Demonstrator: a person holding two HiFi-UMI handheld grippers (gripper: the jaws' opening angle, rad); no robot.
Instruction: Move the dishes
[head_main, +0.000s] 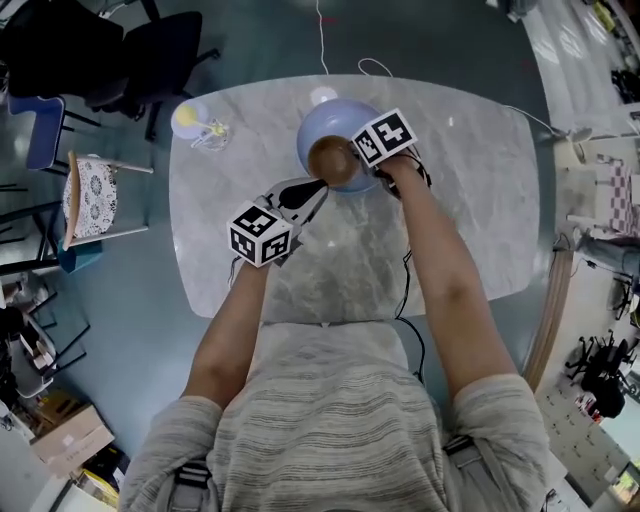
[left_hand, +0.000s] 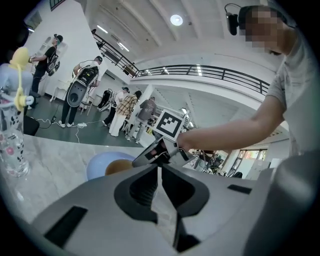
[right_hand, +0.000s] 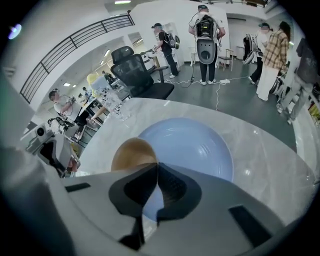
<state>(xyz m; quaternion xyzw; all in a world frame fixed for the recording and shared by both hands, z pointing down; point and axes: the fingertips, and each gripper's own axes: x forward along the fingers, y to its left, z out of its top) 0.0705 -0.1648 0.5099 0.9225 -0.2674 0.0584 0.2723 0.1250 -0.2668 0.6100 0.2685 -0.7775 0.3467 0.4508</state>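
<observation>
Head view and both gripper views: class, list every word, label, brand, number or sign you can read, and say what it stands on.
Readable words or numbers: none in any view.
Marker cubes: black-and-white square patterns only, no letters or digits.
Clear bottle: small printed marks, too blurred to read.

Both forearms (head_main: 450, 280) bare, stretched forward. Nearly level left gripper (left_hand: 159, 168) aims toward the other; jaws together, nothing between. Steeply down-tilted right gripper (right_hand: 157, 164) has jaws pinched on rim of brown bowl (right_hand: 131, 154). Marker cubes (head_main: 262, 233) face up.
</observation>
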